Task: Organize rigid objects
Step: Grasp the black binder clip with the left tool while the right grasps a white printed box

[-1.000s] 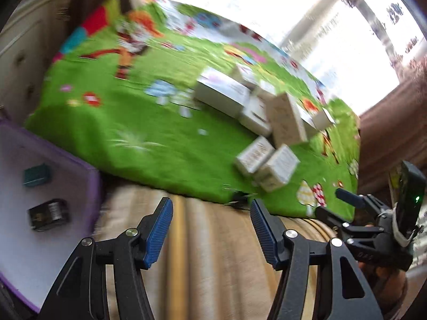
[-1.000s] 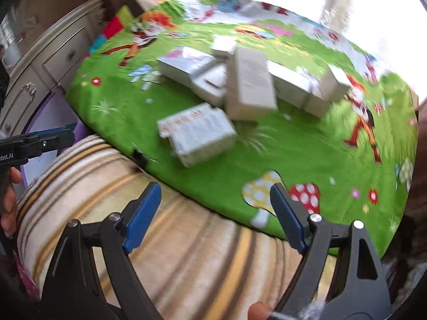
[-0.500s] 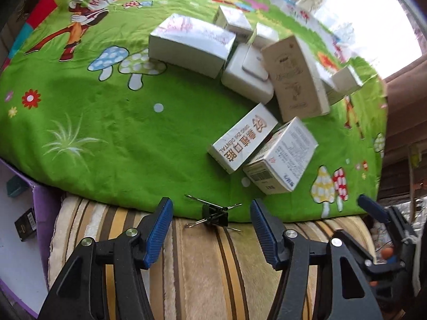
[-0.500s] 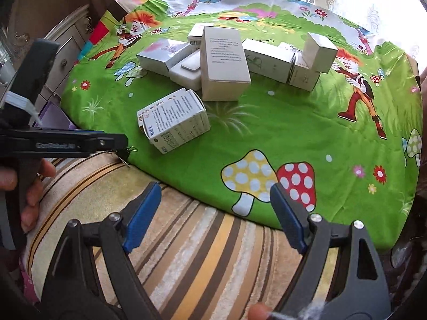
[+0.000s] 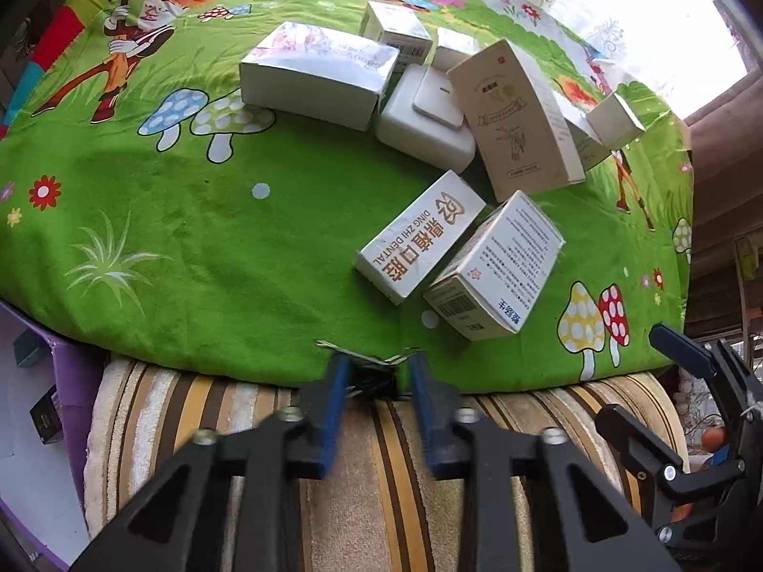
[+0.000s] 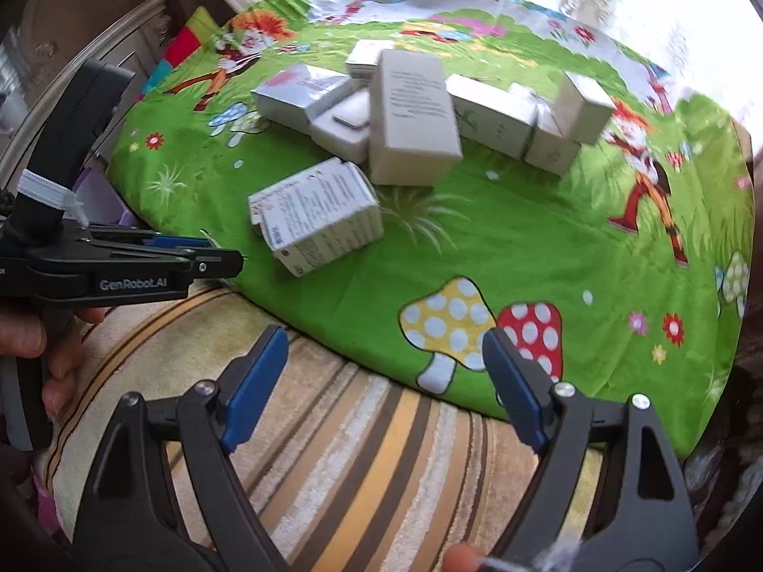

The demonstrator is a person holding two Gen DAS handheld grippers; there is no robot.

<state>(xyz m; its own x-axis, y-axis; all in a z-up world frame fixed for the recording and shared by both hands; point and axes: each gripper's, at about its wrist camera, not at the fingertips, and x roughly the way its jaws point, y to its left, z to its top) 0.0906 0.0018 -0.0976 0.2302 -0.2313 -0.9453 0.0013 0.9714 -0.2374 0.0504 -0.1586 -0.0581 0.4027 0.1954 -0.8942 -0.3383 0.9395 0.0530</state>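
My left gripper (image 5: 374,376) is shut on a black binder clip (image 5: 374,374) at the near edge of the green cartoon mat (image 5: 190,219); its wire handles stick out past the fingers. Several white boxes lie on the mat: a dental box (image 5: 419,238), a barcode box (image 5: 496,271), a tall box (image 5: 515,114) and a long silver box (image 5: 319,74). My right gripper (image 6: 386,381) is open and empty above the striped cushion (image 6: 334,429). The left gripper shows at the left of the right wrist view (image 6: 210,257).
A purple-rimmed bin (image 5: 28,429) with small dark items sits at the lower left. The striped cushion (image 5: 381,476) lies in front of the mat. A white dresser (image 6: 95,71) stands at the far left. A bright window is behind the mat.
My left gripper moved forward onto the binder clip and closed on it. The right gripper stayed open and shifted slightly.
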